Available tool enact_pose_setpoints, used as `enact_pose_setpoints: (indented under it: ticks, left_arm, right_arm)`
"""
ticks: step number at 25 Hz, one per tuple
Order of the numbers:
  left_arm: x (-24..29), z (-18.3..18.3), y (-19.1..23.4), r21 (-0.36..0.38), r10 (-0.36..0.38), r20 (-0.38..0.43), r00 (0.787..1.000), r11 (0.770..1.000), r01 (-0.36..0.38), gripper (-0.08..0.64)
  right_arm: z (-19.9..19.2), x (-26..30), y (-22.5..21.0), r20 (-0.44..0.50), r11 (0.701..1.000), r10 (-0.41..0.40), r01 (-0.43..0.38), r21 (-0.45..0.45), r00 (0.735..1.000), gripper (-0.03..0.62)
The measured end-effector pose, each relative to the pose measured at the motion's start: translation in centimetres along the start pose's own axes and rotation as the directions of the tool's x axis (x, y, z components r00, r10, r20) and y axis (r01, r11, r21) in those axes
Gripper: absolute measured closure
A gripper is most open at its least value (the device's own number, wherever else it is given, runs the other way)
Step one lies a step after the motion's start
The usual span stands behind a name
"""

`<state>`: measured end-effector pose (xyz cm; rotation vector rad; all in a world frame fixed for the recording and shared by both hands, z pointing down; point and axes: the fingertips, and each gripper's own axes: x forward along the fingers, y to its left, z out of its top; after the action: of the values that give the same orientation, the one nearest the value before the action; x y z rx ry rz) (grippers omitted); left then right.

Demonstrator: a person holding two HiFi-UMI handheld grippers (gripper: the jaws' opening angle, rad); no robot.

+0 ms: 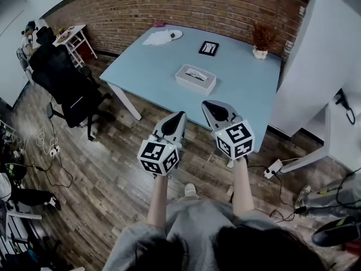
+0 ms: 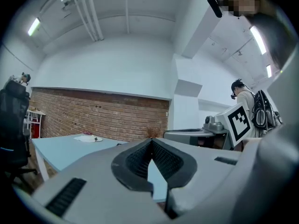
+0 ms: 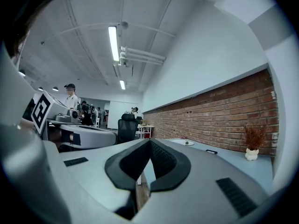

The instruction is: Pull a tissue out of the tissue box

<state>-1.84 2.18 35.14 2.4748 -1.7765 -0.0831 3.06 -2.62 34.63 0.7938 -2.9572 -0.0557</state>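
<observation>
Brick wall (image 1: pixel 186 10) backs blue table (image 1: pixel 148 66) bearing tissue box (image 1: pixel 196 78) above wood floor (image 1: pixel 101 174).

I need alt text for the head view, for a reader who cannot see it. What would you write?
Seen from above, a person holds the left tongs and right tongs, both shut and empty, in front of a light blue table. A white tissue box sits near the table's middle, untouched. A black office chair stands at the left.

A potted dried plant (image 1: pixel 261 40), a dark frame (image 1: pixel 208 48) and a white plate (image 1: pixel 172 35) are being borne by the light blue table (image 1: pixel 152 66); a black office chair (image 1: pixel 62 78) is being shown nearby.
</observation>
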Motion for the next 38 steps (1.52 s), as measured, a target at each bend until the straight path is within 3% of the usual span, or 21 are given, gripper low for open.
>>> enact_pose_setpoints:
  ticks: [9,19,38]
  left_arm:
    - [2.7,0.3,5.5,-0.018,-0.031,0.002,1.000,0.999,0.031,0.557]
    - [4.6,-0.4,9.0,-0.026,-0.090,-0.012,0.996,0.996,0.090,0.557]
    - [8.1,-3.7,9.3,-0.067,-0.157,-0.074,0.985,0.986,0.153,0.557]
  right_arm:
    - [-0.1,5.6,-1.4,-0.022,1.000,-0.025,0.025,-0.006,0.999,0.594]
    - [-0.8,9.1,-2.2,-0.010,0.996,-0.078,0.079,0.032,0.997,0.593]
    - [-3.7,8.5,-7.4,-0.043,0.977,-0.179,0.183,0.106,0.983,0.594]
